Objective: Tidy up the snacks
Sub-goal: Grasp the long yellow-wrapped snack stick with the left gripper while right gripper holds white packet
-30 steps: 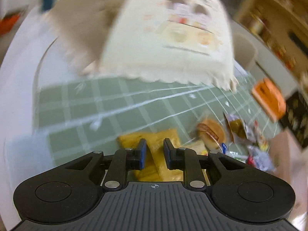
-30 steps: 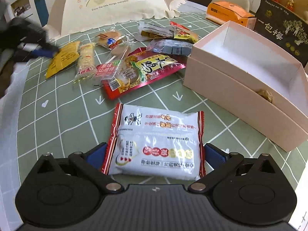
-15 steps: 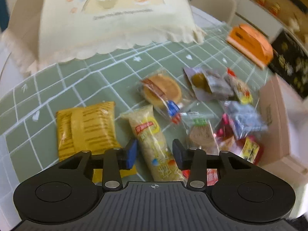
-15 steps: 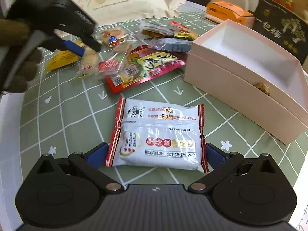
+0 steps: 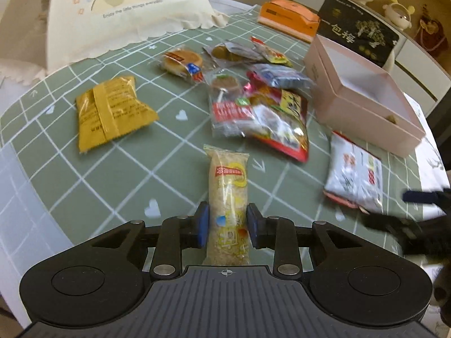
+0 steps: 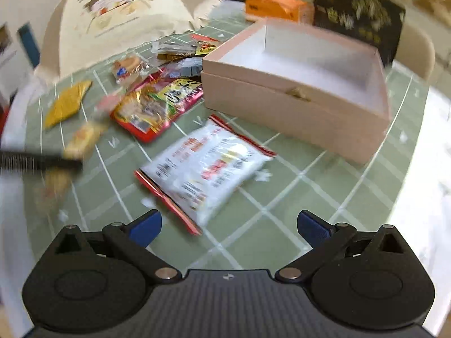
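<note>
A long clear packet of rice crackers [image 5: 228, 186] sits between the blue pads of my left gripper [image 5: 228, 225]. The jaws are closing and the pads touch its sides. The right wrist view shows this packet [image 6: 83, 139] blurred at the left. My right gripper [image 6: 228, 225] is open above the tablecloth with nothing between its fingers. A white packet with red edges [image 6: 205, 169] lies just ahead of it. Beyond that stands an open pink box [image 6: 282, 107], with one small brown item inside. The left wrist view shows the right gripper [image 5: 403, 209] blurred beside the white packet [image 5: 355, 174].
On the green checked cloth lie a yellow packet [image 5: 110, 109], a round cake [image 5: 183, 62], a big red packet [image 5: 284, 124] and several small snacks. A cream food cover [image 5: 126, 8], an orange box [image 5: 290, 19] and a black box [image 5: 358, 31] stand at the back.
My left gripper swung right, opened over the long packet and closed around it, carrying it away from the yellow packet. My right gripper drew back from the white packet, which now lies ahead of it.
</note>
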Available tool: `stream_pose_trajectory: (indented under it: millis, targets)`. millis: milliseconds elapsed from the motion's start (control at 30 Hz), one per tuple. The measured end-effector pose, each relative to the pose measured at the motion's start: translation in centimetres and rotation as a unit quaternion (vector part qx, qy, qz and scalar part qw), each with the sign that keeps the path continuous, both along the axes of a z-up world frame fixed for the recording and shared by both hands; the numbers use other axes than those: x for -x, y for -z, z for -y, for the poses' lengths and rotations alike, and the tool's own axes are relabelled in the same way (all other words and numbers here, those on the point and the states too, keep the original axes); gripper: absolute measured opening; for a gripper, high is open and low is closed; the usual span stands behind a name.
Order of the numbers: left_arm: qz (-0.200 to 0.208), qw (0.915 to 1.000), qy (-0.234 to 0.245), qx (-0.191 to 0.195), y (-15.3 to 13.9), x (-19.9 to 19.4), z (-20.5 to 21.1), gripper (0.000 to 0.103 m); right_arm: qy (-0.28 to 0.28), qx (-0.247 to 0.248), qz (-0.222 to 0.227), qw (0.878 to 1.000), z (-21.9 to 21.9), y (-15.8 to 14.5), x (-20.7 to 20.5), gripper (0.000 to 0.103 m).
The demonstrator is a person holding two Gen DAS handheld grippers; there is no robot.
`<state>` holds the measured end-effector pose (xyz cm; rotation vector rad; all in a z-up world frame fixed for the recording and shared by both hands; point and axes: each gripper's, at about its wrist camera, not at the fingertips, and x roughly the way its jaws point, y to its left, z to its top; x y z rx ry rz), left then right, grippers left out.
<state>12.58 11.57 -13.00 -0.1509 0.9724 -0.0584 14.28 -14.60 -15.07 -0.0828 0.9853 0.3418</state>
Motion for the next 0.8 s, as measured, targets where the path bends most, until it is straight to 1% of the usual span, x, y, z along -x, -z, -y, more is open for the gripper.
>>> stream_pose_trajectory:
  millis: [33, 133, 167, 267, 333, 400, 433, 500, 533, 633, 667, 733, 800]
  targets:
    - [0.001, 1.0000, 0.003, -0.003, 0.0, -0.2, 0.1, 0.033, 0.007, 0.000, -0.005, 1.000, -0.8, 0.1, -0.4, 0.103]
    - [-0.004, 1.0000, 0.008, -0.003, 0.0, -0.3, 0.0, 0.034, 0.034, 0.035, -0.012, 0.999, -4.0, 1.0, -2.5, 0.103]
    - [-0.009, 0.9999, 0.008, 0.000, 0.0, -0.6, 0.0, 0.034, 0.041, 0.040, -0.010, 0.998, -4.8, 1.5, -3.1, 0.103]
    - [-0.020, 0.9997, 0.012, 0.006, -0.1, -1.4, -0.1, 0.034, 0.052, 0.031, 0.018, 0.998, -6.1, 2.0, -4.2, 0.103]
    - [-0.024, 0.9996, 0.011, 0.012, -0.1, -1.8, -0.2, 0.034, 0.046, 0.029, 0.022, 0.998, -6.5, 2.1, -4.5, 0.103]
    - [-0.025, 0.9995, 0.012, 0.014, 0.0, -1.9, -0.2, 0.034, 0.045, 0.016, 0.006, 0.999, -6.5, 1.8, -5.3, 0.103]
    - [-0.024, 0.9995, 0.014, 0.015, 0.0, -2.0, -0.2, 0.034, 0.047, 0.005, -0.013, 0.999, -6.4, 1.5, -5.8, 0.103]
    - [-0.020, 0.9995, 0.016, 0.018, 0.1, -1.9, -0.3, 0.034, 0.035, -0.026, -0.057, 0.997, -5.3, 0.9, -6.0, 0.103]
    - [-0.018, 0.9995, 0.017, 0.019, 0.1, -1.8, -0.3, 0.034, 0.030, -0.036, -0.067, 0.997, -4.6, 0.8, -6.0, 0.103]
    - [-0.011, 0.9995, 0.015, 0.025, 0.2, -1.5, -0.5, 0.034, 0.028, -0.008, -0.076, 0.997, -2.6, 0.9, -4.7, 0.102]
    - [-0.006, 0.9995, 0.015, 0.026, 0.3, -1.3, -0.6, 0.034, 0.033, -0.004, -0.080, 0.996, -2.1, 0.8, -4.5, 0.102]
    - [0.000, 0.9996, 0.016, 0.025, 0.3, -1.0, -0.5, 0.034, 0.061, -0.019, -0.089, 0.994, -1.4, 0.5, -4.6, 0.102]
    - [0.002, 0.9996, 0.020, 0.020, 0.3, -0.7, -0.4, 0.034, 0.110, -0.043, -0.097, 0.988, -1.6, 0.3, -5.2, 0.102]
